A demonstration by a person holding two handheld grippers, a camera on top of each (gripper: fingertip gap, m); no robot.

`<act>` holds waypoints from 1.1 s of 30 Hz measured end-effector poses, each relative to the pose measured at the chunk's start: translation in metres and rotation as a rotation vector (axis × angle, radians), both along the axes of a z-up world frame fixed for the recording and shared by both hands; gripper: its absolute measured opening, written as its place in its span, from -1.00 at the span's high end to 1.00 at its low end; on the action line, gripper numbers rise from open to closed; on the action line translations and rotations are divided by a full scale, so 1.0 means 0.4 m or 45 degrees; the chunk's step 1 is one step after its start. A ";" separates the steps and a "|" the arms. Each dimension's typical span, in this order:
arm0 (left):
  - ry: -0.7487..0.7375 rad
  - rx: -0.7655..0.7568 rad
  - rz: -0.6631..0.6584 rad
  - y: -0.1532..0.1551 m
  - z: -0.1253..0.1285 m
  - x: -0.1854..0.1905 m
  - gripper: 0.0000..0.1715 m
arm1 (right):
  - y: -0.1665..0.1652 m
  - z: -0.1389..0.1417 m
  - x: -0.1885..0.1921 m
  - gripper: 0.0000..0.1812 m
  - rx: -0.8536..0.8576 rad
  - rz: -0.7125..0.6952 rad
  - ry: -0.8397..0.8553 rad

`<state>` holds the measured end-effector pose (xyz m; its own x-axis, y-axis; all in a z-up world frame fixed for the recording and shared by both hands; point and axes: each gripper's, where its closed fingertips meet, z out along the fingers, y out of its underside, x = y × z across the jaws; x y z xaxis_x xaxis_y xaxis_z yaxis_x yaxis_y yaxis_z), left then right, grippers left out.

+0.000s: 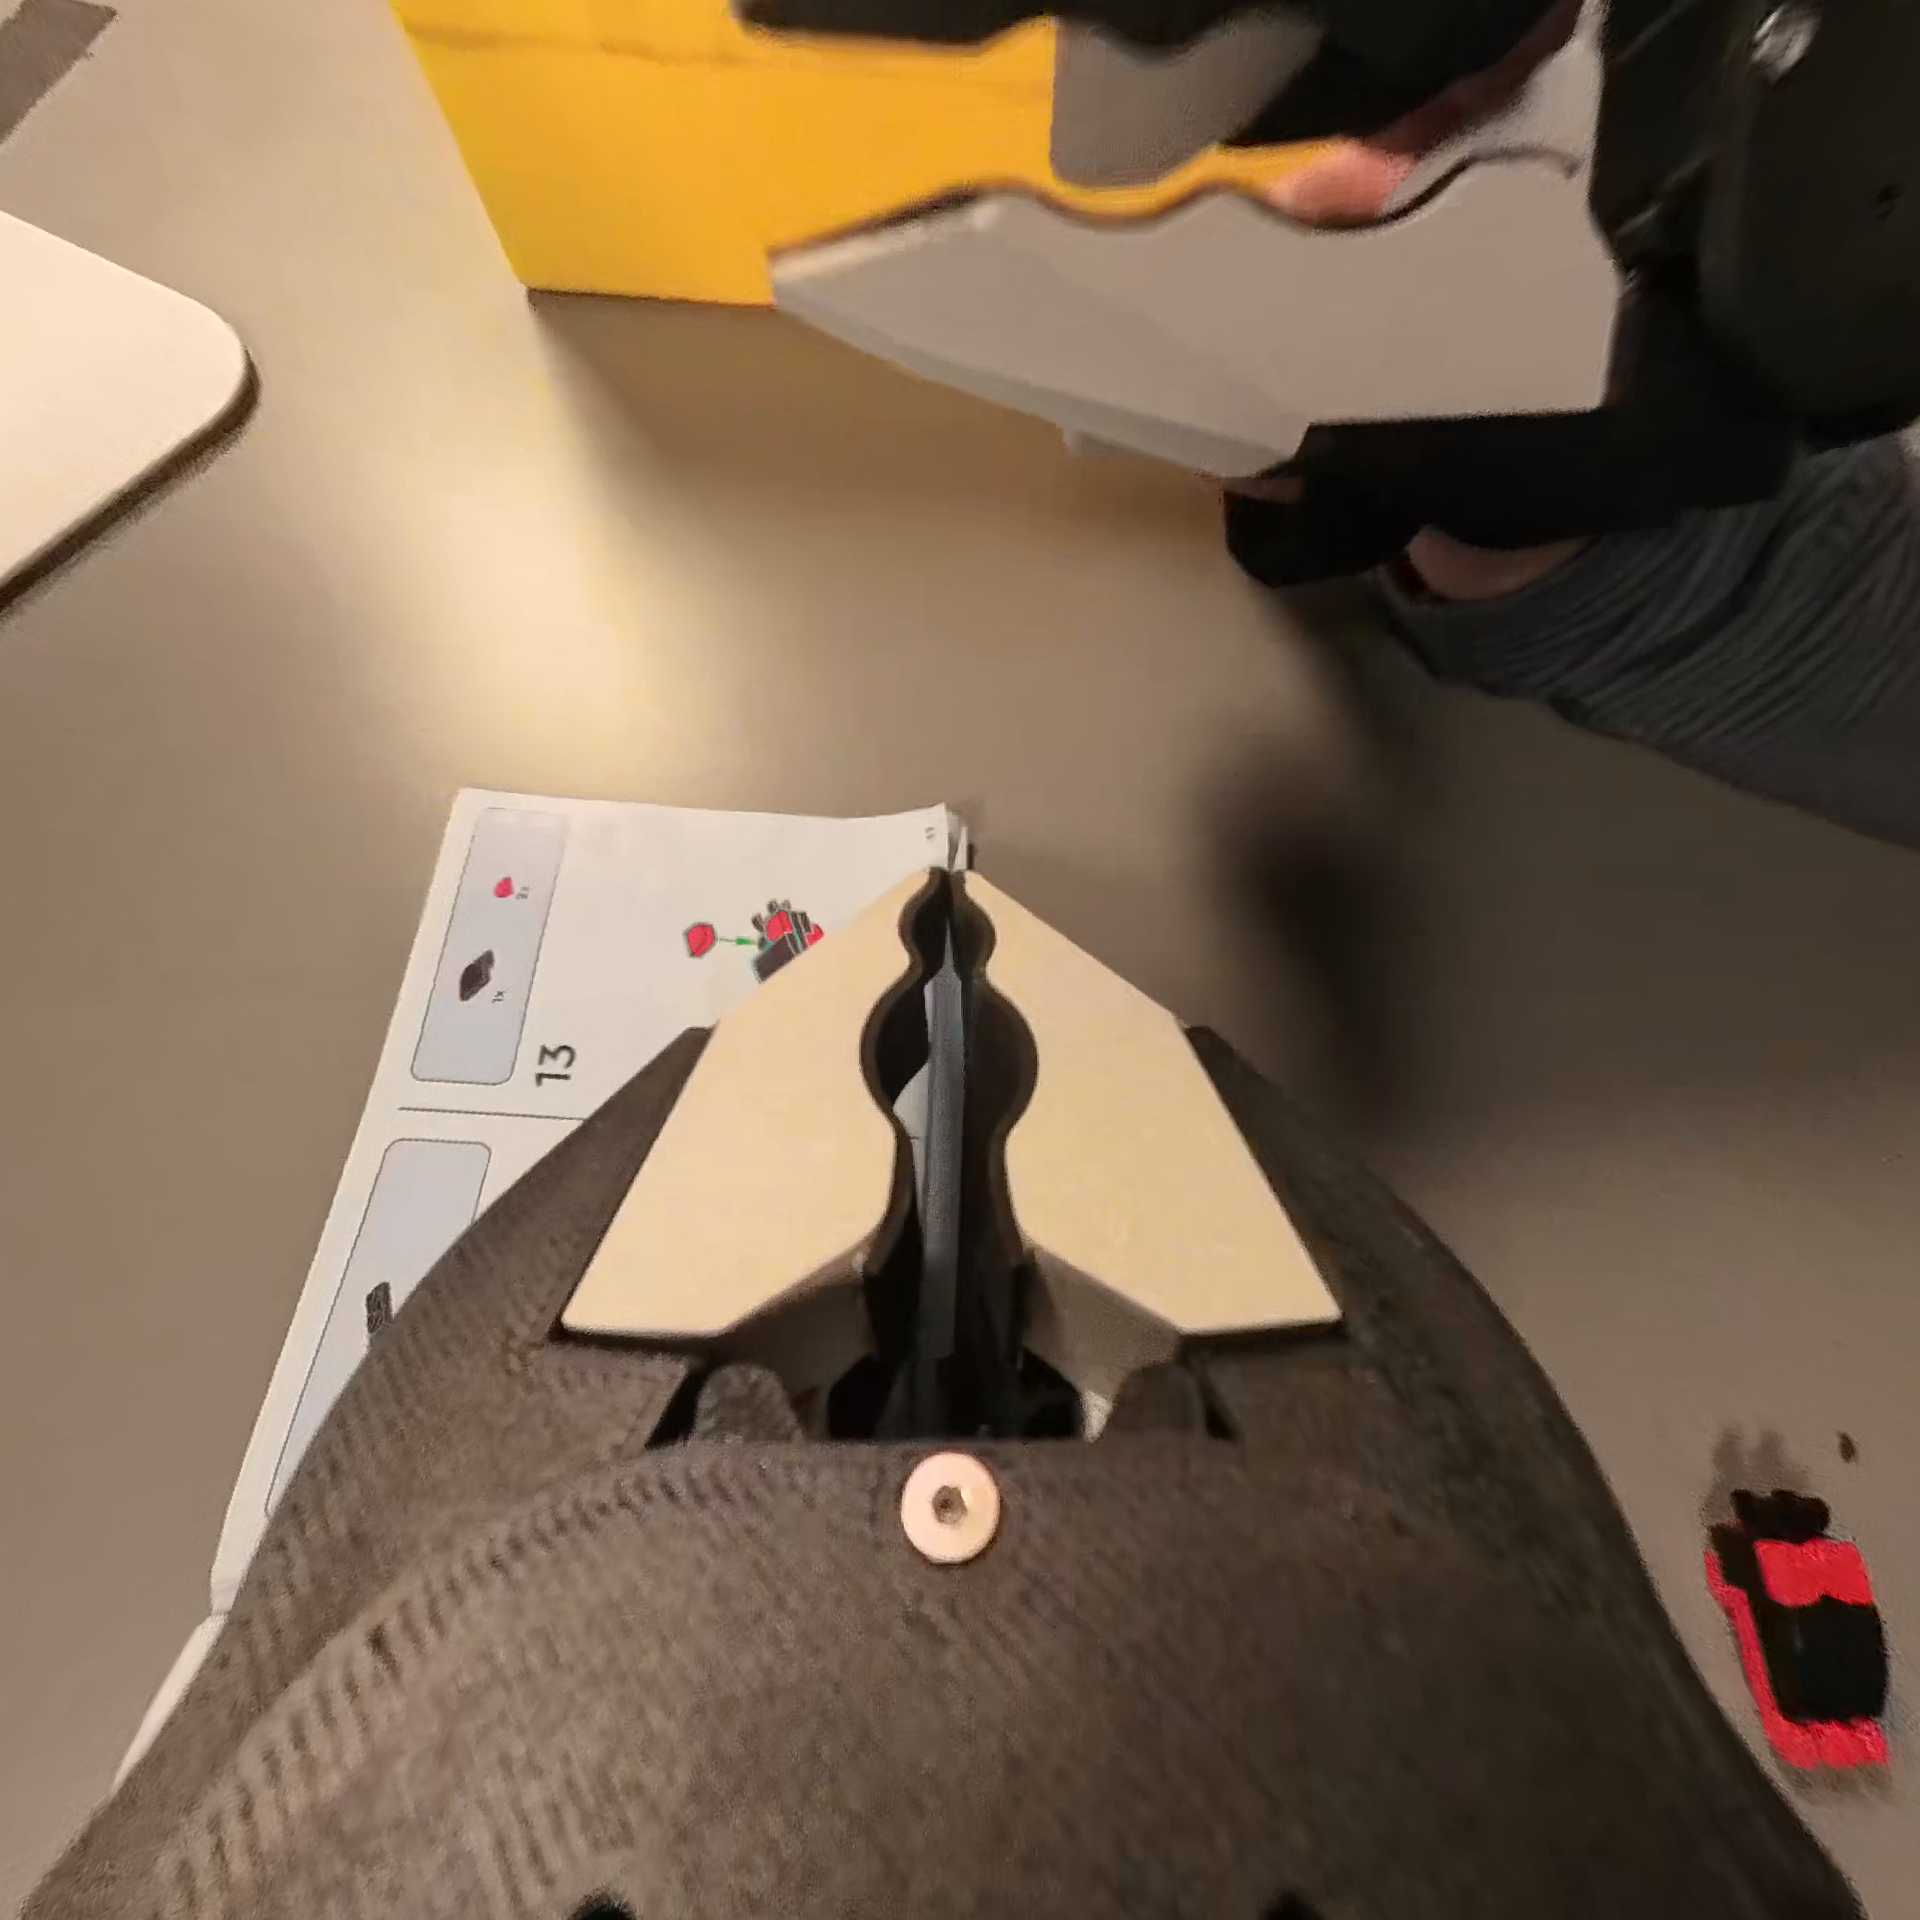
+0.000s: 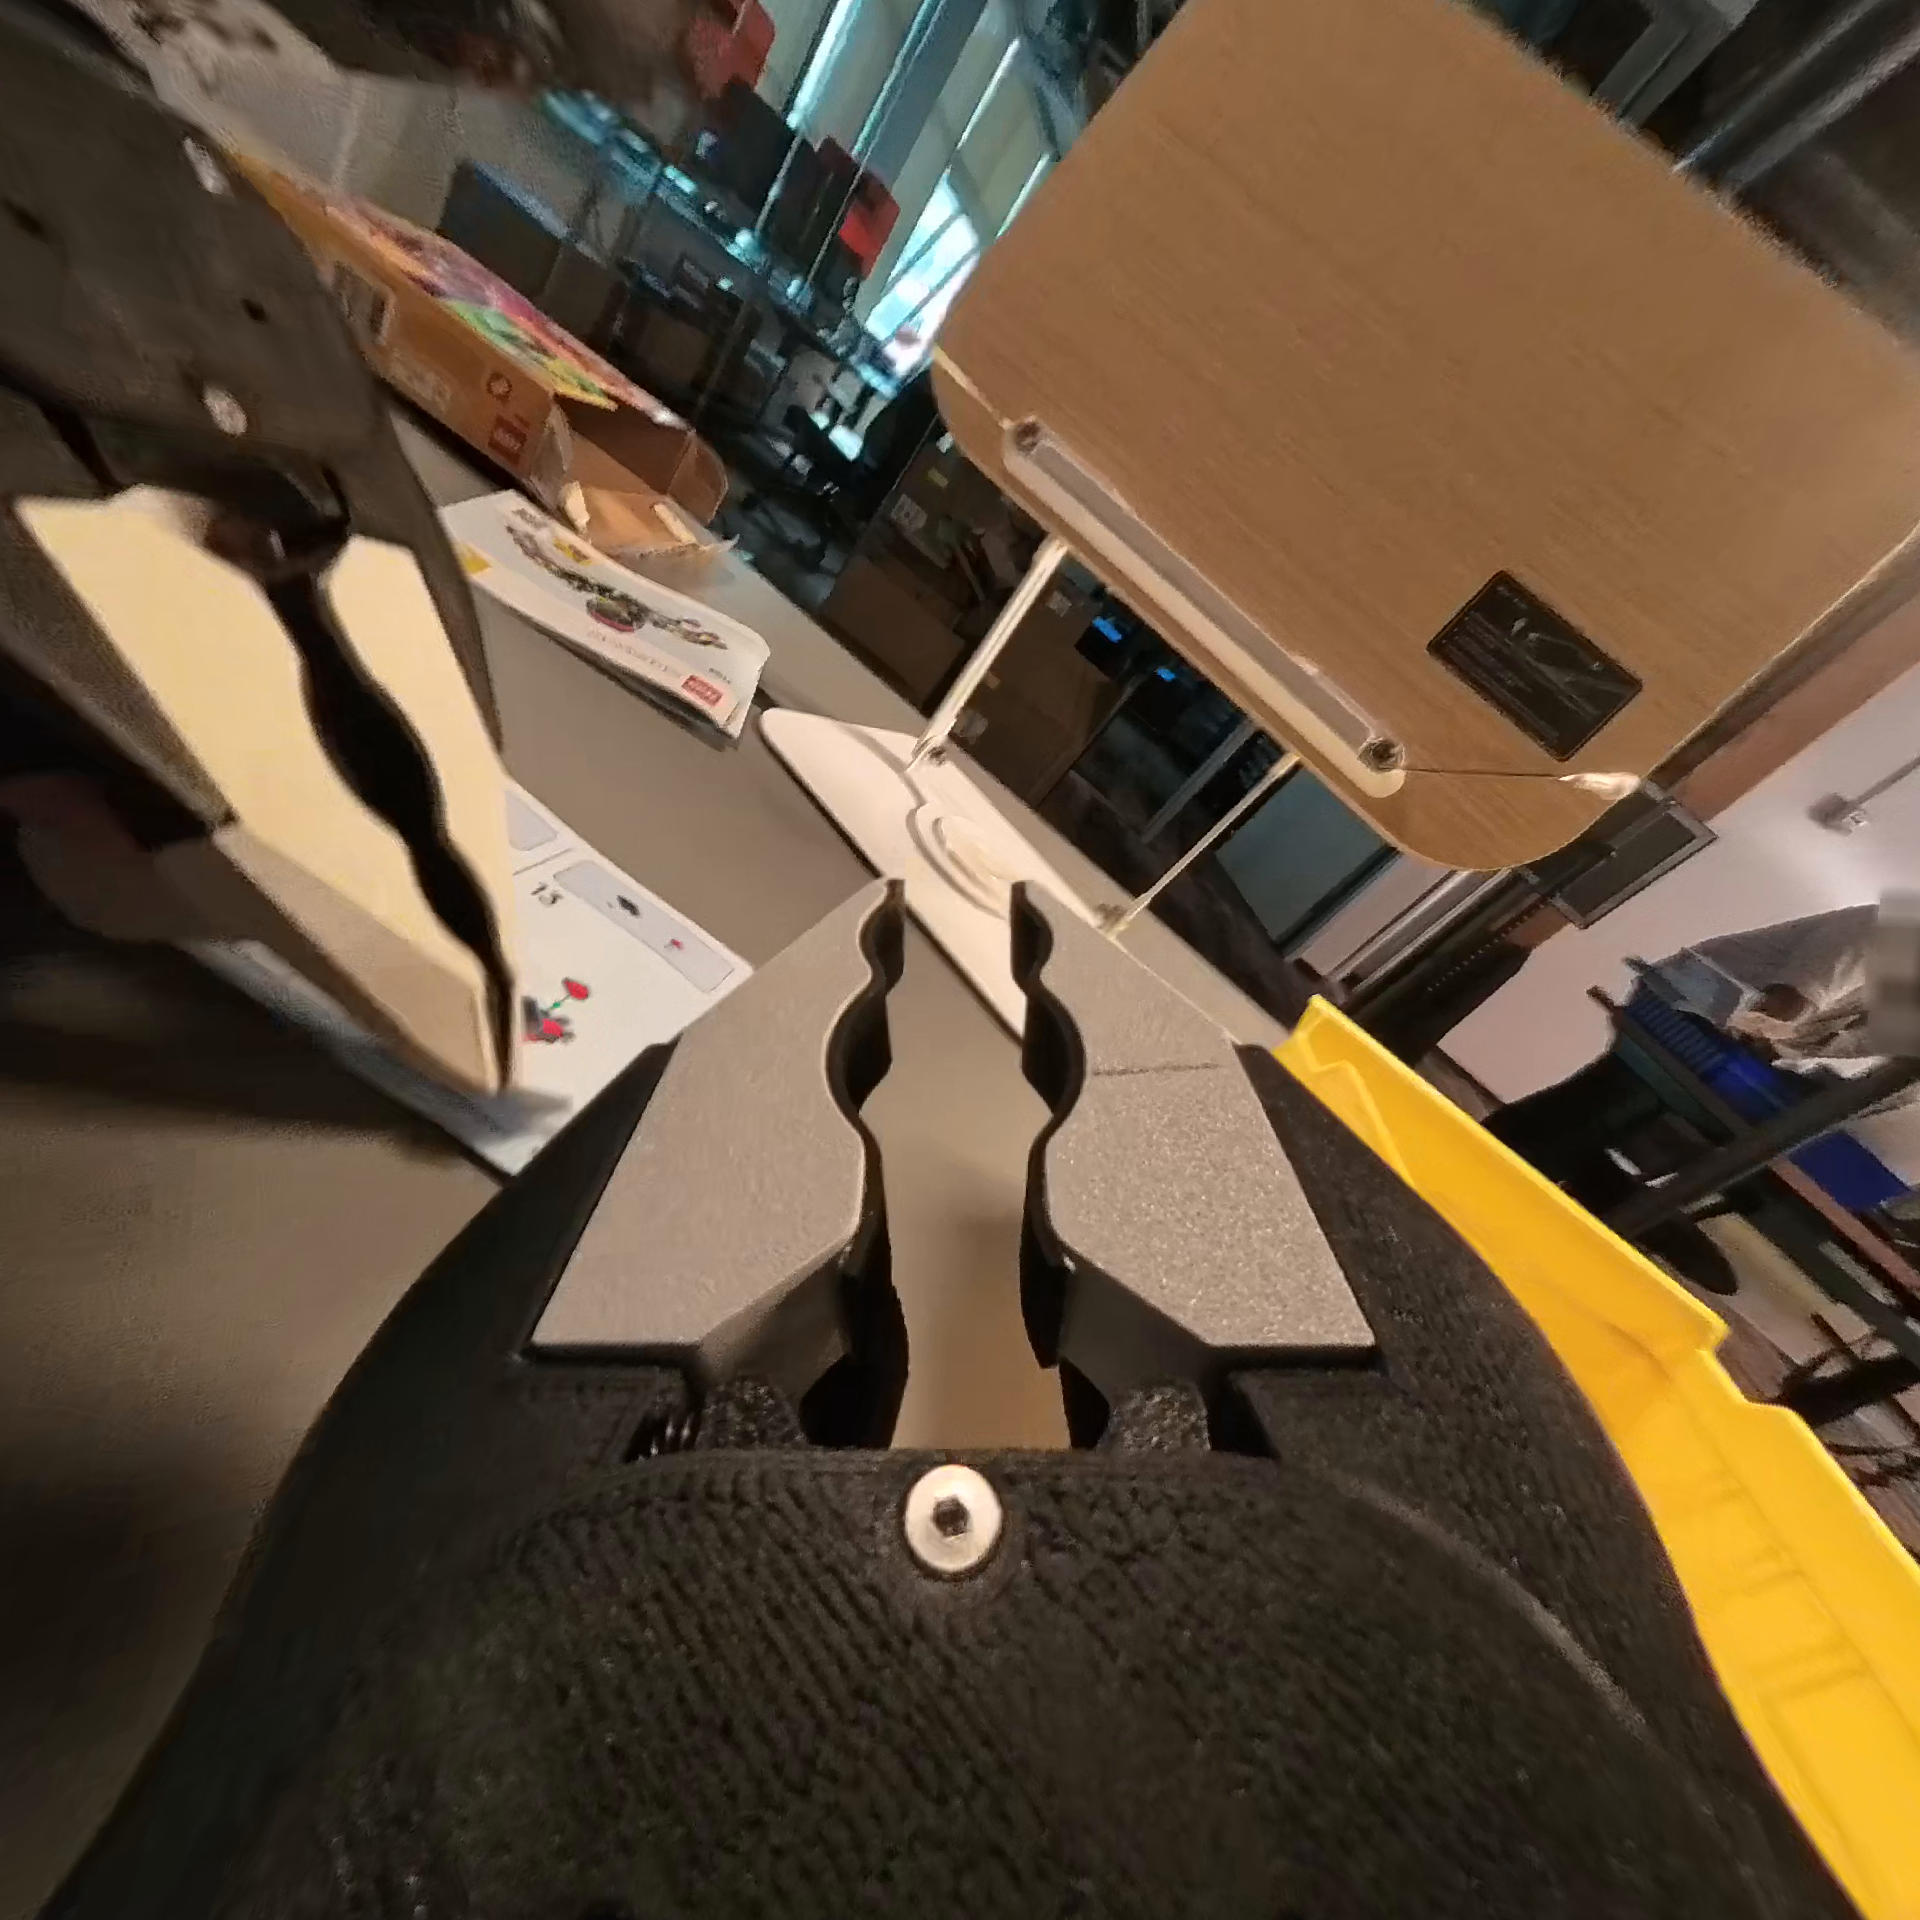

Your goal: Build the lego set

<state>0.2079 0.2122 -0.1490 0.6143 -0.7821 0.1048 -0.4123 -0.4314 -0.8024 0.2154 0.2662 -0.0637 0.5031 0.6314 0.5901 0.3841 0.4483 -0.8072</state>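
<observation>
- Pale blue-white paper, the open instruction booklet [image 1: 665, 914], is my landmark; it lies flat on the grey-beige tabletop [image 1: 623, 582].
- My left hand-held gripper [image 1: 948, 883], with cream fingers, is pinched nearly closed on the booklet's right page edge; a thin grey sheet runs up between the fingers, so I judge I am lifting a page to turn it.
- My right hand-held gripper [image 2: 956, 904], with grey fingers, is held partly apart with nothing between the fingers. It hovers beyond the booklet's far right corner, seemingly kept clear so the page has room.
- The small red-and-black Lego assembly [image 1: 1797, 1631] sits alone on the tabletop, well right of the booklet and nearer to me. I judge it was parked there to keep the page's sweep free.
- The yellow plastic bin [image 1: 623, 156] stands well beyond the booklet's far edge; in the right wrist view its rim [image 2: 1507, 1299] runs close beside my right hand-held gripper, so room on that side is tight.
- A flat white stand base with rounded corners [image 1: 94, 395] lies beyond the booklet to the far left.
- Further off, a second printed booklet [image 2: 613, 613] and an opened cardboard box [image 2: 499, 395] lie past the open booklet.
- Bare tabletop between booklet and bin gives open room for the page to swing.
</observation>
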 end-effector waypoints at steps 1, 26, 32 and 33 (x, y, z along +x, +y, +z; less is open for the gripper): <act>-0.045 0.003 0.008 0.002 0.011 -0.002 1.00 | -0.002 -0.012 -0.003 0.83 -0.041 0.026 -0.021; -0.485 -0.162 0.032 -0.003 0.084 -0.034 1.00 | -0.114 -0.142 -0.059 0.96 -0.351 0.476 -0.327; -0.495 -0.179 0.032 -0.003 0.082 -0.035 1.00 | -0.114 -0.147 -0.064 0.90 -0.295 0.458 -0.363; -0.495 -0.180 0.034 -0.002 0.082 -0.035 1.00 | -0.113 -0.139 -0.064 0.88 -0.262 0.449 -0.355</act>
